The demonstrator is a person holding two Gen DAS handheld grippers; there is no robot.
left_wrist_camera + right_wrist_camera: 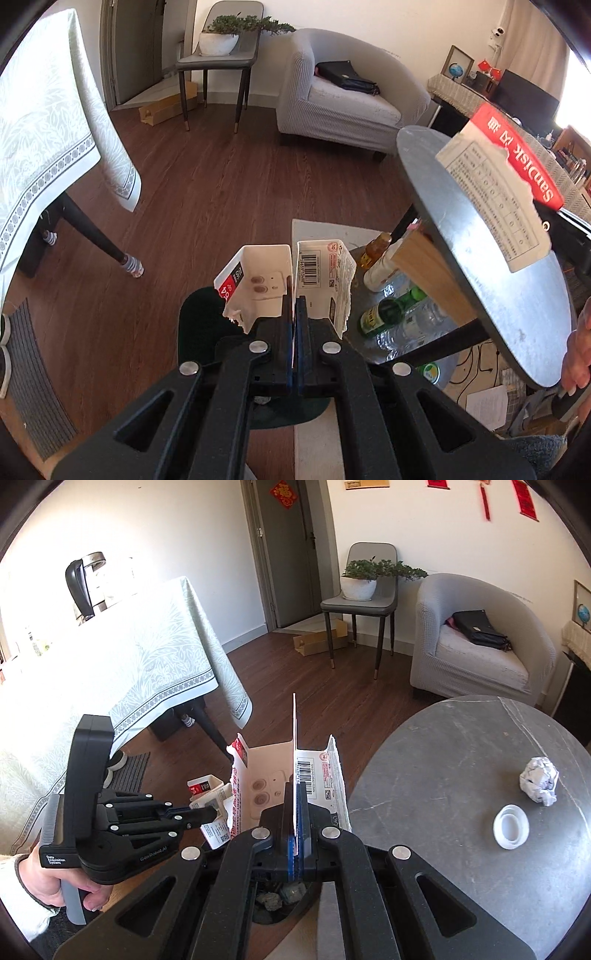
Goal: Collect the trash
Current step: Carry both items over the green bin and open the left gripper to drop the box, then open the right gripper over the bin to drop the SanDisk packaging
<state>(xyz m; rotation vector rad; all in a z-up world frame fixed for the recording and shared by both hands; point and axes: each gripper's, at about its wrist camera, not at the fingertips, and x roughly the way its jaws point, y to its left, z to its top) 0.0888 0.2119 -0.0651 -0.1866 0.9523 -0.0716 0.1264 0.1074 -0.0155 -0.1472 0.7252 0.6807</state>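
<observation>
Both grippers are clenched on torn card packaging. My left gripper (pixel 294 314) pinches a white piece with a red corner and a barcode (pixel 291 280); my right gripper (pixel 295 805) pinches a similar torn piece (pixel 295 760), its barcode panel upright between the pads. In the right view the left gripper (pixel 207 814) sits low to the left with its scrap, a hand (pixel 48 878) on the handle. Directly below the right gripper I see a dark bin (pixel 277 904) with crumpled bits inside. To the right, the grey round table (pixel 443 812) carries a crumpled paper ball (pixel 539 781) and a white cap (pixel 511 827), near each other. Beneath that table, bottles (pixel 391 314) lie on a lower shelf.
</observation>
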